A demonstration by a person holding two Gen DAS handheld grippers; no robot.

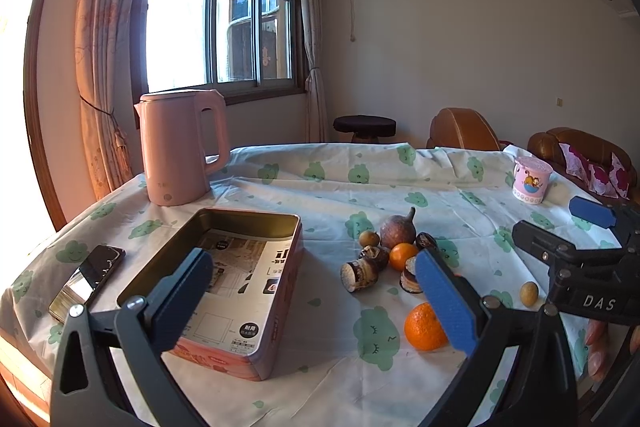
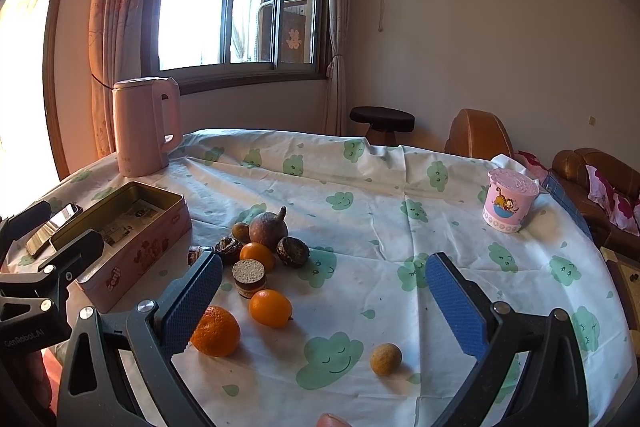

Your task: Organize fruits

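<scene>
Your fruits lie loose on the cloud-printed tablecloth of the table (image 2: 400, 187): a big round orange mandarin (image 2: 215, 331) nearest you, a smooth oval orange kumquat (image 2: 270, 307) just beyond it, and a small round tan longan (image 2: 385, 359) well apart to the right, with a tight cluster of dark water chestnuts (image 2: 294, 251) and a brown stemmed fruit (image 2: 269, 227) behind. The open pink rectangular tin box (image 2: 132, 251), lined with printed paper and holding no fruit, sits just left of the cluster and looks like the place for them

Round fruit will likely roll if a pad nudges it off-centre, and a hard squeeze could bruise the mandarin; reaching into the cluster risks scattering its neighbours

Your right hand-held gripper (image 2: 324, 303) hangs with jaws spread wide and nothing between them, its left pad just beside the mandarin. Your left hand-held gripper (image 1: 316, 299) is likewise spread wide and holds nothing, one finger over the tin, the other in front of the fruit
</scene>
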